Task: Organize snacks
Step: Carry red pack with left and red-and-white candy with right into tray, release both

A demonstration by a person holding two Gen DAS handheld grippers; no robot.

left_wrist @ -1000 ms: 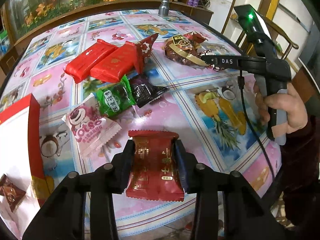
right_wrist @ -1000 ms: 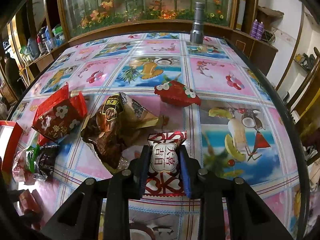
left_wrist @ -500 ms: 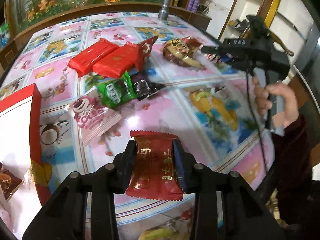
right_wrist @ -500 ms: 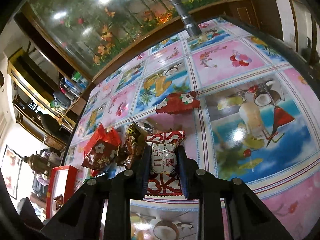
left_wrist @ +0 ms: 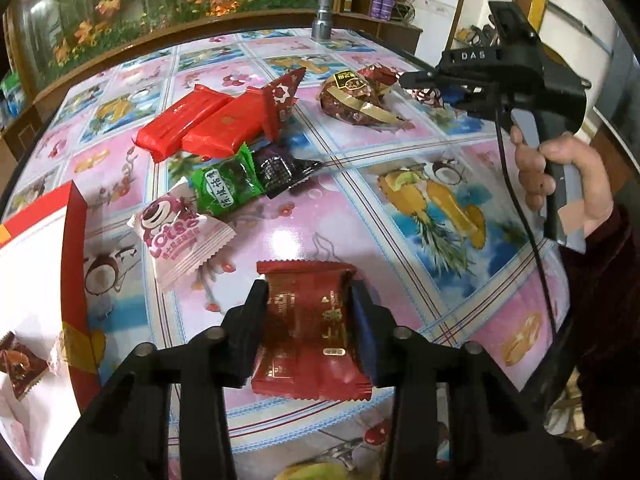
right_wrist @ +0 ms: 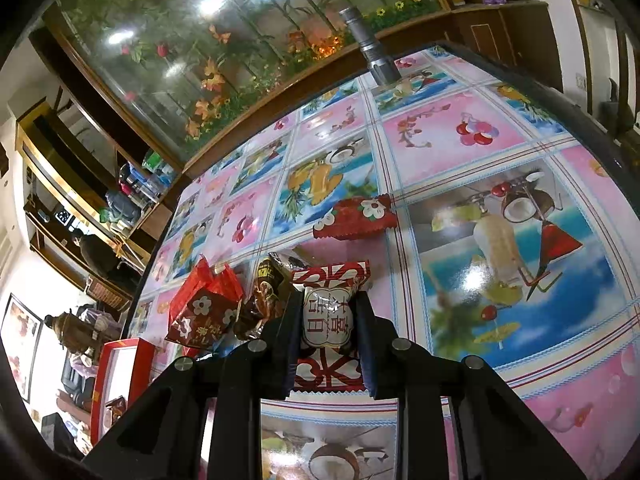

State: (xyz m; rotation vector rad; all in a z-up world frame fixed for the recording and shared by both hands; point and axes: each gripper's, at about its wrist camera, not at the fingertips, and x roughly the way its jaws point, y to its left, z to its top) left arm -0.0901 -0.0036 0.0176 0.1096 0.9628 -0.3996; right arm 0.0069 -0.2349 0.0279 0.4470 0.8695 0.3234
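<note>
Rolling and lifting, the right gripper [right_wrist: 327,316] is carrying its clamped white candy [right_wrist: 327,317]; the left gripper [left_wrist: 308,320] is holding a red packet [left_wrist: 310,332]. Next, both likely need moving over the red box [left_wrist: 76,248].

This looks like a lived-in home, a sitting or dining room. The landmark is a table [left_wrist: 304,208] under a glossy oilcloth printed with pink and blue squares of fruit, coconuts and drinks. Just behind its far edge runs a long glass panel [right_wrist: 224,40] painted or backed with flowers and bamboo, set in a brown wooden frame. A metal flashlight [left_wrist: 323,12] stands upright at the table's far edge. Beyond the table's far right corner, wooden shelving holds two purple spray cans [left_wrist: 380,0]. To the table's left stand gold-trimmed shelves [right_wrist: 60,184] crowded with household clutter, with a framed picture [right_wrist: 18,344] on the wall nearer the camera.
</note>
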